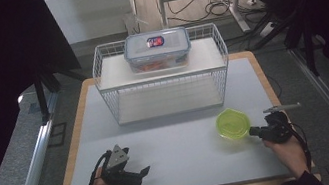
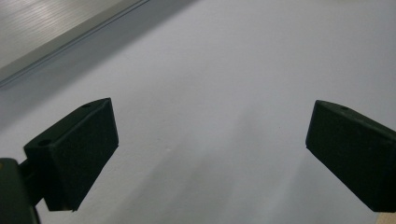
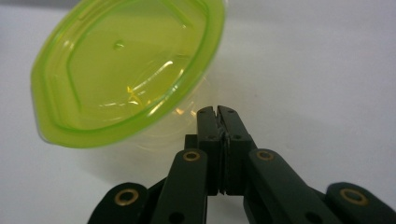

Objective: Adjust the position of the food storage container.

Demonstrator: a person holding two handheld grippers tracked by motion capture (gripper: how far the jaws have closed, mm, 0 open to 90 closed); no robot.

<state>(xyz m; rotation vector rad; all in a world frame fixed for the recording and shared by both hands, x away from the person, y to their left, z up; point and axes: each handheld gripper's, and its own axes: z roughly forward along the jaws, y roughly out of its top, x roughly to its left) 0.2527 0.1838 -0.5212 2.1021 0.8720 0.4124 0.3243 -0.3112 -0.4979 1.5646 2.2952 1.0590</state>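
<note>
A small clear tub with a lime-green lid stands on the grey mat at the front right. In the right gripper view, the lid sits close ahead and to the left. My right gripper is at the tub's right side. Its jaws are pressed together, and their tips reach the clear wall just under the lid's rim; nothing shows between them. My left gripper rests at the front left, held in a hand, with its jaws wide apart over bare mat.
A white wire rack stands across the back of the mat. On its upper shelf sits a clear lidded food box with blue clips. A metal rail runs along the left of the table.
</note>
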